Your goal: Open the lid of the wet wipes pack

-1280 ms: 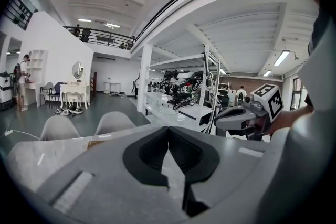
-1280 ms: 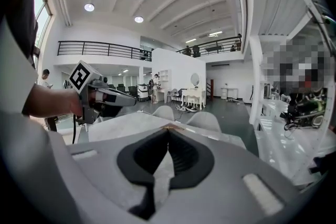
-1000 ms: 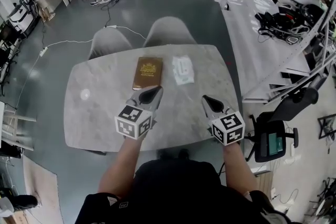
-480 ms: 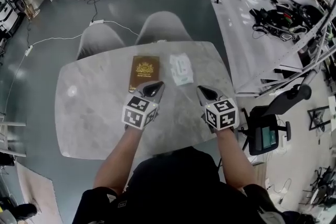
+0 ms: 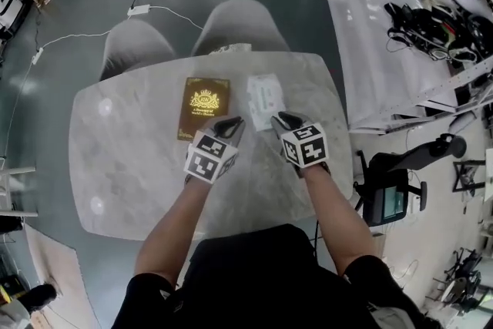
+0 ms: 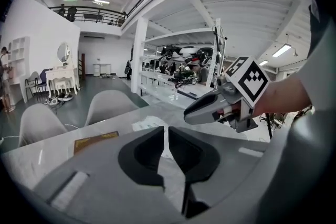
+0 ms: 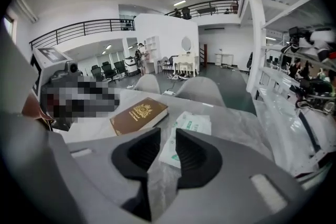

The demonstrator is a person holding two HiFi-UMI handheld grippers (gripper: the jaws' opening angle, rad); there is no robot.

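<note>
Though my left gripper (image 5: 233, 122) sits closed, my right gripper (image 5: 282, 119), empty jaws just opening, hovers by the wet wipes pack (image 5: 265, 94), needing its flap next.

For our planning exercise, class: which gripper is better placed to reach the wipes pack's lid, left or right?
Right. The right gripper, fingers just opened with nothing between, points at the wipes pack close ahead. The left gripper is shut, nearer the book.
</note>
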